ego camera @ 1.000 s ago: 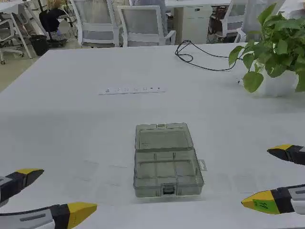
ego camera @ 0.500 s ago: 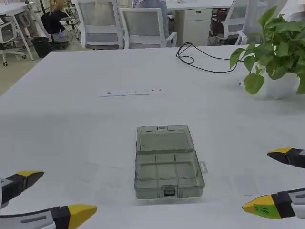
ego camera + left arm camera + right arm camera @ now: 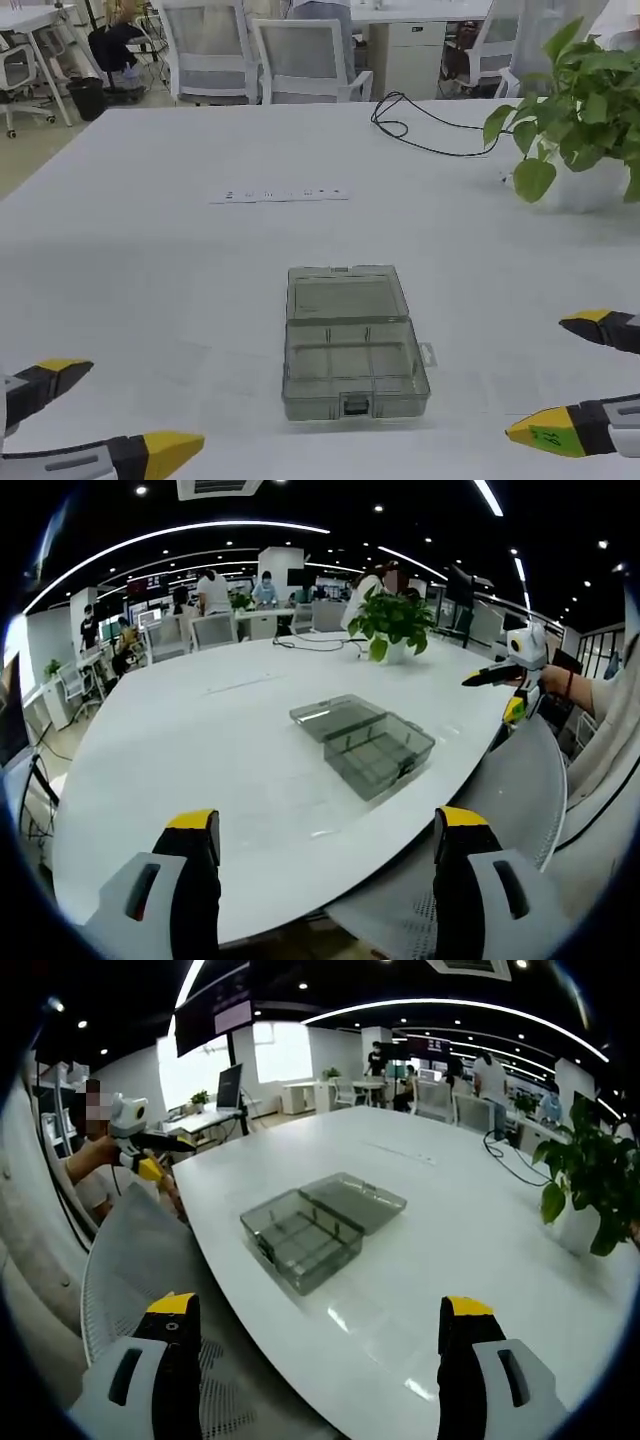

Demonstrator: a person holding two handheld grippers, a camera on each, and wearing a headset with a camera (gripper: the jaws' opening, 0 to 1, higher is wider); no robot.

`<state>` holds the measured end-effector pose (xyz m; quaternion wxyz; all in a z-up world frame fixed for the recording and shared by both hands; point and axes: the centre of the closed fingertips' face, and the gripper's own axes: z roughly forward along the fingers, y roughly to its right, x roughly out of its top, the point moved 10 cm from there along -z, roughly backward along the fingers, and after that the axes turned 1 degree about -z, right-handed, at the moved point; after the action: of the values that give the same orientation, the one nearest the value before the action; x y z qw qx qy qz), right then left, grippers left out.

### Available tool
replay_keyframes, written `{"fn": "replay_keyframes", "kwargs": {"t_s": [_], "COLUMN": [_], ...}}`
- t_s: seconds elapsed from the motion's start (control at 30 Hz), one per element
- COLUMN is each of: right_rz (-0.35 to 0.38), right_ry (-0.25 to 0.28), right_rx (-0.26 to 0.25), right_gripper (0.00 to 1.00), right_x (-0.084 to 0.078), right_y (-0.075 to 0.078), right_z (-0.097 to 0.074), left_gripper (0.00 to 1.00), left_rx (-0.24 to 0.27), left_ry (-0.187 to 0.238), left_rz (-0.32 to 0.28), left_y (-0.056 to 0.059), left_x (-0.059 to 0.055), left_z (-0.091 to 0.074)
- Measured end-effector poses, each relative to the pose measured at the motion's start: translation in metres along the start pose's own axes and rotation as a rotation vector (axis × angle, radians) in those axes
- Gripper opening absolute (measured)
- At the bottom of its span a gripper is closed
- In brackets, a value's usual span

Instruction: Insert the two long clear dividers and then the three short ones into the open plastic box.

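The smoky clear plastic box (image 3: 350, 365) sits open in the middle of the white table, its lid (image 3: 346, 295) laid flat behind it; thin partition lines show inside the box (image 3: 300, 1240). Faint clear flat pieces lie on the table left (image 3: 200, 360) and right (image 3: 500, 385) of the box, too faint to tell apart. My left gripper (image 3: 115, 410) hovers open and empty at the near left, with its own jaws wide apart in the left gripper view (image 3: 325, 830). To the near right of the box, my right gripper (image 3: 555, 378) is likewise open and empty (image 3: 320, 1315).
A potted green plant (image 3: 575, 120) stands at the far right. A white power strip (image 3: 280, 195) lies beyond the box and a black cable (image 3: 420, 125) loops at the back. Office chairs (image 3: 300, 60) line the far edge. The table's near edge (image 3: 400, 850) runs just ahead of both grippers.
The head camera has tilted slightly, so the box sits a little lower in the picture. Both grippers stay open in nearly the same places.
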<state>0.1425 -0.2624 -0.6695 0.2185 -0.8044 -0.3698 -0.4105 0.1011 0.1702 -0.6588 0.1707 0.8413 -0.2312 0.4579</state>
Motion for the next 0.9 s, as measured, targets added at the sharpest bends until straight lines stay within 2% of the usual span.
{"fn": "replay_keyframes", "kwargs": {"t_s": [0.37,0.7,0.9], "right_rz": [0.028,0.035,0.029], "right_ry": [0.009,0.012,0.011], "right_rx": [-0.013,-0.008,-0.003], "right_gripper": [1.0,0.99,0.99], "right_x": [0.0008,0.0047,0.0075], "right_y": [0.0017,0.0029,0.0022], "right_z": [0.0032,0.0061,0.0073], "left_gripper": [0.9,0.88,0.83], "left_rx": [-0.015,0.001,0.0], "left_ry": [0.015,-0.011,-0.051], "left_rz": [-0.029,-0.032,-0.045], "left_y": [-0.0039,-0.0083,-0.0094], "left_x": [-0.0006,-0.0034,-0.0064], "left_z": [0.0012,0.005,0.0097]}}
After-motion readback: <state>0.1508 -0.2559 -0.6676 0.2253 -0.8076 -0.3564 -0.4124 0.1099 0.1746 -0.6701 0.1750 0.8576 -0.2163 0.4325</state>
